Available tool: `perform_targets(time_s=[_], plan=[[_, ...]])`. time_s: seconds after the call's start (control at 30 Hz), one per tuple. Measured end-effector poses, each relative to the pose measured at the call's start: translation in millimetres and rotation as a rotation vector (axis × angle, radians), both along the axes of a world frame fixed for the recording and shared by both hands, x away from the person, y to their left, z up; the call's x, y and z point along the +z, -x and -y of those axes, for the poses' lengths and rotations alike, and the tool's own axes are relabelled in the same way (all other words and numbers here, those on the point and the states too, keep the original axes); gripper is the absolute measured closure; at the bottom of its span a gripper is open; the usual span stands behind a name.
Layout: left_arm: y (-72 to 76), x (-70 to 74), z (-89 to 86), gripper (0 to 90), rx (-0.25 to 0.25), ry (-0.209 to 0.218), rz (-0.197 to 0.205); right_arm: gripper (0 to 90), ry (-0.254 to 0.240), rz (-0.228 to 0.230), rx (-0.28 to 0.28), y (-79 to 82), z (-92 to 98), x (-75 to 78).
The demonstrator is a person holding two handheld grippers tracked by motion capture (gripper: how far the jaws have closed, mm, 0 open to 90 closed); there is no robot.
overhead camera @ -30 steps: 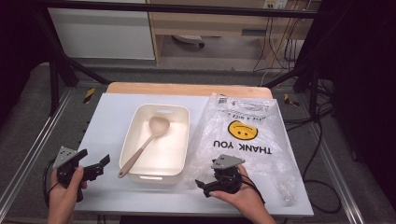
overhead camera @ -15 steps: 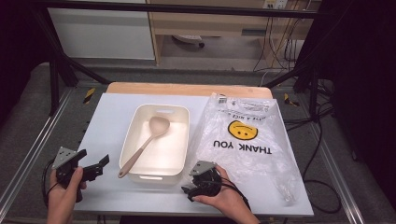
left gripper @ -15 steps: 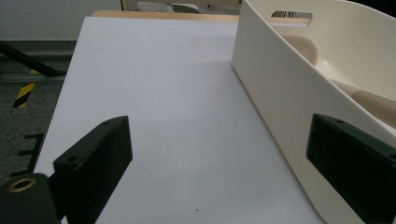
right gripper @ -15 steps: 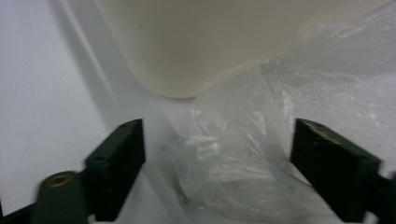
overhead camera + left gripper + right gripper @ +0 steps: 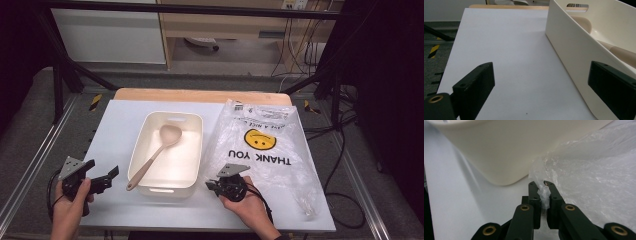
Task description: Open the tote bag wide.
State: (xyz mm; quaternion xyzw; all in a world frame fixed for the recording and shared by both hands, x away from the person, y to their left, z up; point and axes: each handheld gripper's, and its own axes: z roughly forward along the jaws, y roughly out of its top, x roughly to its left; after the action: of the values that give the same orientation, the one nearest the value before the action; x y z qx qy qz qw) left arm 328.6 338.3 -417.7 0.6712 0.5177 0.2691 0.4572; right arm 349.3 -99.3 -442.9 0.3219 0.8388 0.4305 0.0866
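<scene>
A clear plastic bag (image 5: 260, 145) printed with a yellow smiley and "THANK YOU" lies flat on the right half of the white table. My right gripper (image 5: 210, 186) is at the bag's near left corner, beside the cream bin (image 5: 172, 116). Its jaws have just been closing. In the right gripper view a bunched bit of the bag's edge (image 5: 544, 192) is pinched between them, so my right gripper (image 5: 541, 187) is shut on the bag. A beige spoon (image 5: 155, 155) lies in the bin. My left gripper (image 5: 102, 169) is held open left of the bin, nothing between its jaws.
In the left gripper view the bin's wall (image 5: 574, 50) stands just right of my left gripper (image 5: 541, 92), with bare white tabletop (image 5: 506, 50) ahead. A wooden strip (image 5: 200, 95) runs along the table's far edge. Cables (image 5: 345, 150) hang at the right.
My right gripper has slid left across the near edge of the bag toward the bin and closed on the bag's corner. The left gripper has stayed where it was.
</scene>
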Motion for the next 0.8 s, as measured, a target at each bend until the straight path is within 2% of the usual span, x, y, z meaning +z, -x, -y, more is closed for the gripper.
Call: perform_targets(time_s=[0.17,0.37,0.57,0.7,0.8], plan=[[0.3,-2.6,-0.6,6.7,0.001,-0.01,-0.017,86.3,-0.073,0.014,-0.009,-2.3,4.8,9.3],[0.5,-2.6,-2.1,6.8,0.013,0.0,-0.016,86.7,-0.117,0.02,-0.029,-6.6,10.0,14.3],[0.7,-1.8,-0.5,6.8,0.009,-0.014,-0.015,87.0,-0.149,0.029,-0.04,-10.9,15.1,23.1],[1.1,-1.7,-1.2,6.8,0.008,-0.016,-0.014,87.2,-0.183,0.048,-0.053,-15.6,15.4,34.3],[0.1,-2.0,-1.3,6.8,0.006,-0.009,-0.015,87.5,-0.208,0.041,-0.074,-24.2,14.1,42.4]])
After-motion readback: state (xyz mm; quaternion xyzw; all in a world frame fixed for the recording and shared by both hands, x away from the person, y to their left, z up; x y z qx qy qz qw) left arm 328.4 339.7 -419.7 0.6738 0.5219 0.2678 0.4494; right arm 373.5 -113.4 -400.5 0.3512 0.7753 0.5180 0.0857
